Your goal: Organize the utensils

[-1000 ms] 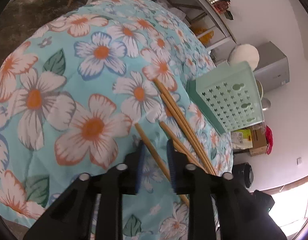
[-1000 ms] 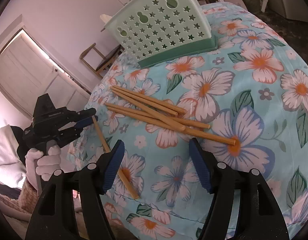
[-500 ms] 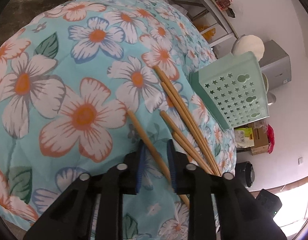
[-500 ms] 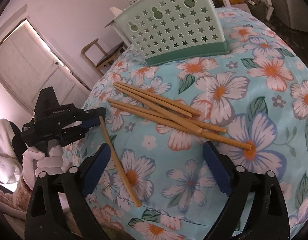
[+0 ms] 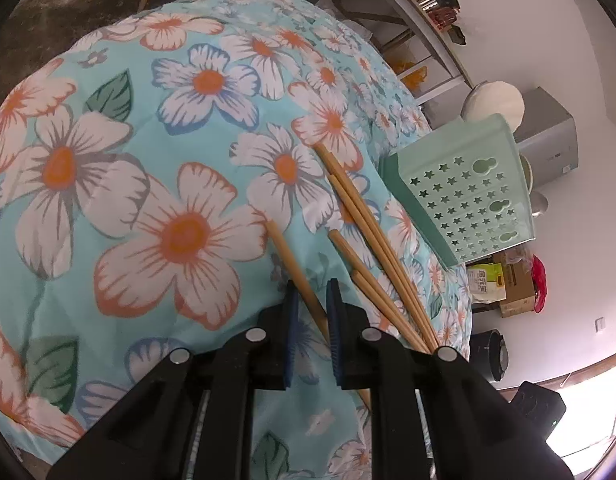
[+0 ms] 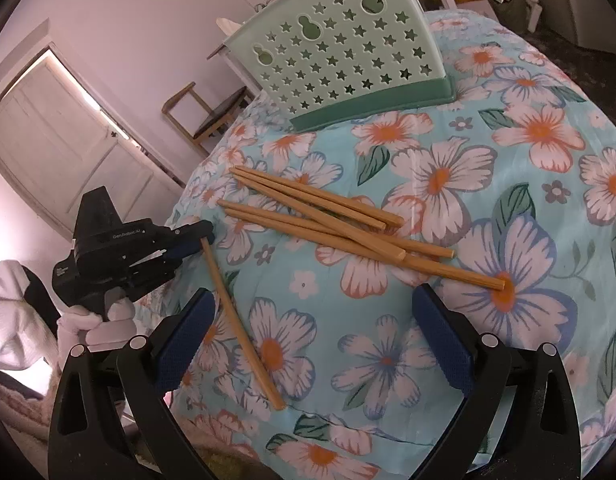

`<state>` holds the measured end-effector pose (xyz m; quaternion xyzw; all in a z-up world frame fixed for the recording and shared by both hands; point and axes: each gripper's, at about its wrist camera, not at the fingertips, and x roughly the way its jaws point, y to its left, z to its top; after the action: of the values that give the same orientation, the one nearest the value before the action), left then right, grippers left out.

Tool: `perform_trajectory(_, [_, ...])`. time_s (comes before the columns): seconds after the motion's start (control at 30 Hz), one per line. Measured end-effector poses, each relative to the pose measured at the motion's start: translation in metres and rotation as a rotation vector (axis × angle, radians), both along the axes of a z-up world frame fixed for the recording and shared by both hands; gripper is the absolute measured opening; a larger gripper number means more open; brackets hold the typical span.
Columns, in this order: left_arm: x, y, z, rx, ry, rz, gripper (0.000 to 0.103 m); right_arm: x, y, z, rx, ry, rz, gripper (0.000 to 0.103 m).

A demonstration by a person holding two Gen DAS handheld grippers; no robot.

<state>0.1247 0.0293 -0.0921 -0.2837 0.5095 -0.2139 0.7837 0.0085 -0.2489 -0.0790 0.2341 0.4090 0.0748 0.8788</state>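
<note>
A pale wooden chopstick (image 5: 286,254) lay slanted on the floral cloth (image 5: 108,128), one end between the closing, narrow jaws of the left gripper (image 5: 313,300). A white-gloved hand (image 6: 102,322) held that gripper angled downward, seen only in the right view. The right gripper (image 6: 312,320) hovered with jaws opening wide, nothing between them; four more chopsticks (image 6: 332,226) lay ahead, the green basket (image 6: 340,46) beyond.
</note>
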Motion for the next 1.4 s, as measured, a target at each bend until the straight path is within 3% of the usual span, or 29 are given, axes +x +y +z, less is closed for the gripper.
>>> perform_trajectory(0.2, [0.001, 0.003, -0.001, -0.004, -0.029, -0.016, 0.013, 0.006, 0.0, 0.019, -0.062, 0.092, 0.006, 0.092])
perform_trajectory(0.37, [0.0, 0.007, 0.003, 0.014, -0.078, -0.024, 0.013, 0.018, 0.009, 0.055, -0.126, 0.006, 0.05, 0.078])
perform_trajectory(0.5, [0.001, 0.01, 0.002, 0.013, -0.094, -0.029, 0.013, 0.053, 0.029, 0.072, -0.199, -0.025, 0.125, 0.059])
perform_trajectory(0.57, [0.001, 0.01, 0.001, 0.011, -0.103, -0.036, 0.013, 0.075, 0.044, 0.07, -0.232, -0.021, 0.181, 0.054])
perform_trajectory(0.73, [0.0, 0.009, 0.0, 0.008, -0.127, -0.056, 0.014, 0.126, 0.071, 0.052, -0.326, 0.034, 0.287, 0.031])
perform_trajectory(0.83, [0.0, 0.009, -0.001, 0.002, -0.138, -0.07, 0.014, 0.147, 0.084, 0.04, -0.405, 0.066, 0.344, 0.024])
perform_trajectory(1.07, [0.002, 0.009, -0.002, -0.007, -0.16, -0.089, 0.014, 0.162, 0.101, 0.015, -0.562, 0.11, 0.446, 0.016])
perform_trajectory(1.4, [0.005, 0.008, -0.005, -0.024, -0.17, -0.1, 0.014, 0.174, 0.091, 0.022, -0.535, 0.11, 0.426, 0.013])
